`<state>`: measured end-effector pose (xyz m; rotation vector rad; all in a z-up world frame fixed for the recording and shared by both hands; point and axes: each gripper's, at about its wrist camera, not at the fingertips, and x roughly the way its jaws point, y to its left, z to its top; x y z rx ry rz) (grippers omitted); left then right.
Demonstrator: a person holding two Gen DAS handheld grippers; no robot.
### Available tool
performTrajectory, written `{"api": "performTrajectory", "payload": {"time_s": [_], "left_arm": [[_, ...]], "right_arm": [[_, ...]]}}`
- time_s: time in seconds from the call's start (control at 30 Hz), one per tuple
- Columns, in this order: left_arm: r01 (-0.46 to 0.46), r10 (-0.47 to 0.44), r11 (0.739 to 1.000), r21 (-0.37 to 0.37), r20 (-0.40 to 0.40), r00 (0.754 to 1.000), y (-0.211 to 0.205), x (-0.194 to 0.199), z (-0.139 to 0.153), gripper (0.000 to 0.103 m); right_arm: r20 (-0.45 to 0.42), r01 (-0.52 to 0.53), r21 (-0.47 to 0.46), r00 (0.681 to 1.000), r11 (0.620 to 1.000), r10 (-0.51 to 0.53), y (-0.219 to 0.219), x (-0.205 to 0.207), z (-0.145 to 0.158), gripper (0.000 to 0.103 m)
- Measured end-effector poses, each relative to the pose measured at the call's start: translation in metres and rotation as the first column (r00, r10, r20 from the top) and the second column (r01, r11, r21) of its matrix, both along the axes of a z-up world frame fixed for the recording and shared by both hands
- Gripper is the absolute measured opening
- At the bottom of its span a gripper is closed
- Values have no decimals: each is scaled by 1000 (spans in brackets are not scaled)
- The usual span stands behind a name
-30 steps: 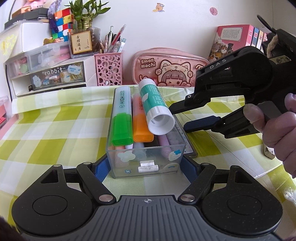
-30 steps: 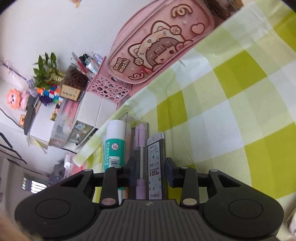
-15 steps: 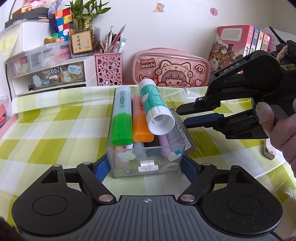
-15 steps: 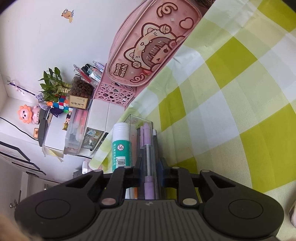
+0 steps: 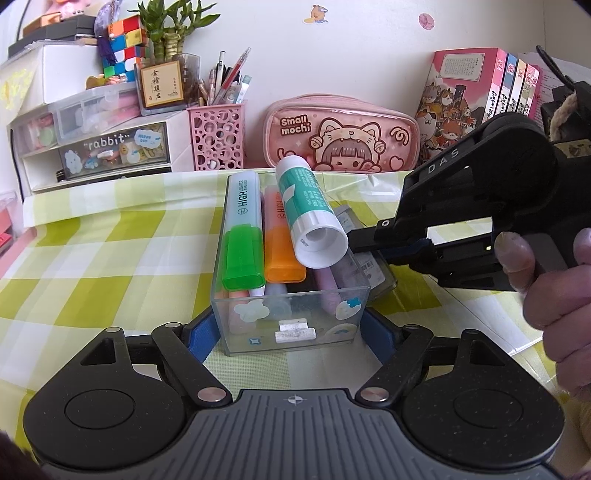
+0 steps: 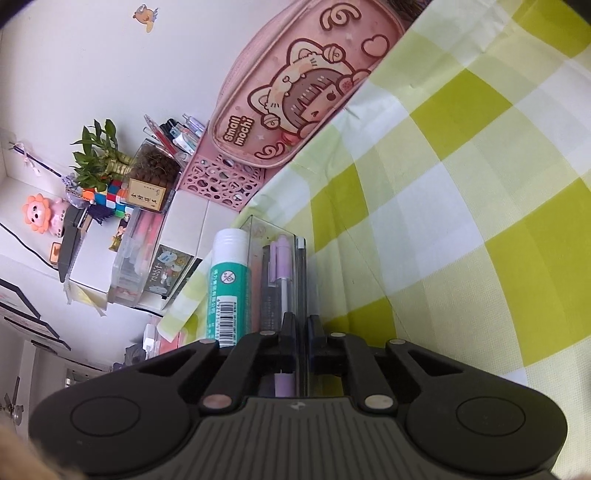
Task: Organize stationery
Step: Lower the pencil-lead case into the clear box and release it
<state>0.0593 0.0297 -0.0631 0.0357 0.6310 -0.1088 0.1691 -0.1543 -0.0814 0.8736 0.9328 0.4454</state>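
Clear stationery box (image 5: 291, 310) on the checked counter (image 5: 110, 258), left gripper (image 5: 291, 332) jaws clamped on its sides; right gripper (image 6: 301, 325) jaws, just closing, pinch its wall.

This is a home study desk, likely a child's or student's corner. A table (image 5: 92, 258) under a yellow-green checked cloth stands against a white wall with small cartoon stickers (image 5: 316, 14). Along the table's far edge sit a pink cartoon pencil case (image 5: 341, 134), a pink pen holder (image 5: 217, 136) full of pens, and small drawers (image 5: 110, 147) labelled "rabbit". On top of the drawers are a puzzle cube (image 5: 123, 37) and a potted bamboo plant (image 5: 166, 26). Illustrated boxed books (image 5: 465, 85) stand at the far right corner.
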Motion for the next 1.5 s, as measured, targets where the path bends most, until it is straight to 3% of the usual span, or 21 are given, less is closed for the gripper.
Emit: {"api": "performTrajectory", "payload": {"time_s": [0.33,0.53,0.8,1.27,1.5], "left_arm": [[0,0,1000,0,0,1000,0,0,0,79],[1,-1,1000,-1,0,1000,1,0,0,78],[2,-2,1000,-5,1,1000,1,0,0,78],[2,-2,1000,-3,0,1000,1,0,0,78],[2,-2,1000,-1,0,1000,1,0,0,78]], "right_arm": [[92,27,-8,995,1000,-26,-5,-10,45,12],[130,-45,-101,990,994,58,36,-4,81,12],[94,-64,-245,992,967,90,72,8,79,12],[77,-88,-246,991,965,110,72,6,75,15],[103,-76,-225,990,972,101,50,-4,81,15]]}}
